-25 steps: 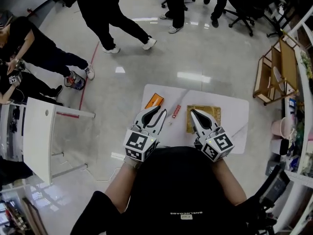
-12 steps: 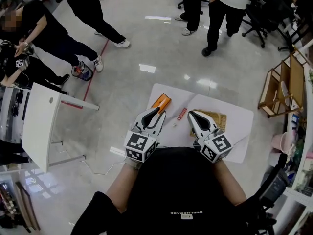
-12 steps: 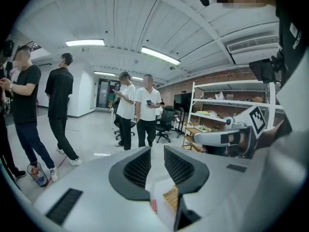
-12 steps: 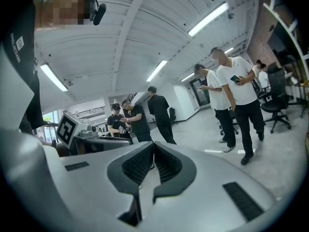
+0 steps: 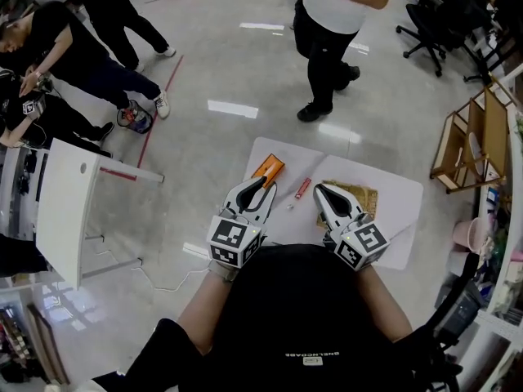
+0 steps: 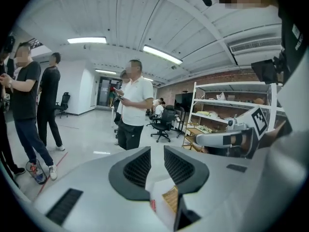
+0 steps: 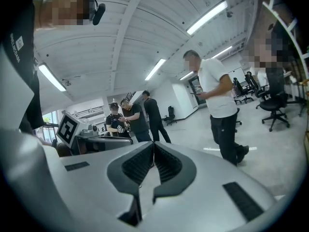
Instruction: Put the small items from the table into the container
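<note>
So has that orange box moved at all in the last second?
No. The orange box lies at the same far-left corner of the white table as before.

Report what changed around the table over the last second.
Only bystanders moved: the person in the white shirt walked closer to the table. The left gripper and right gripper stayed over its near edge, taking and releasing nothing; the orange packet, red stick and container lie as before.
</note>
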A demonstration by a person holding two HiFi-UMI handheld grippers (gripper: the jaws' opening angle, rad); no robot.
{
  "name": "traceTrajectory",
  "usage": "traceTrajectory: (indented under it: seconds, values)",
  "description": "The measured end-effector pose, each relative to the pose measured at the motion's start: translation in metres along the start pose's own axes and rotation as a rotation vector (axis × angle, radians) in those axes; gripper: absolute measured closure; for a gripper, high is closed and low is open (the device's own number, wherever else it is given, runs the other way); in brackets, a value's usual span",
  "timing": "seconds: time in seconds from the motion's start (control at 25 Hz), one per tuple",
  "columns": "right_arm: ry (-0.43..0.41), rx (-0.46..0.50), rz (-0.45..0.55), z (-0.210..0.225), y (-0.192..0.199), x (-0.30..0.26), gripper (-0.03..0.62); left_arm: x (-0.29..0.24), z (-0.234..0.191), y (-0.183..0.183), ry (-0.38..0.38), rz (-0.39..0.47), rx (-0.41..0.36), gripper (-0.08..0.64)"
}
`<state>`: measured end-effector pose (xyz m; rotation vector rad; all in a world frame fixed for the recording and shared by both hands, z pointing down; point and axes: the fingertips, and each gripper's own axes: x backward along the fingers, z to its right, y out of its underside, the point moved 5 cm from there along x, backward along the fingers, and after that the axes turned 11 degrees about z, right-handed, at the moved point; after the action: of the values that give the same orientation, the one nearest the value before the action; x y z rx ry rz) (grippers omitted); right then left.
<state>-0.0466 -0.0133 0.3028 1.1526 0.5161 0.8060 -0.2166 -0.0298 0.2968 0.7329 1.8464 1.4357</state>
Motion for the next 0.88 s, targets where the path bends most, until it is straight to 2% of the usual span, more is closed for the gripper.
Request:
traceTrajectory:
  seconds: [0.56,0.88]
  values:
    - [0.045,-0.016,-0.015,0.008,0.008,0.004,0.581,-0.015,-0.004,0.016,0.051,-0.067,-0.003,0.472]
    - [0.128,-0.013,-0.014,0.016,0.007,0.021,0.581,-0.032,-0.002,0.037,0.109,-0.138,-0.038,0.471]
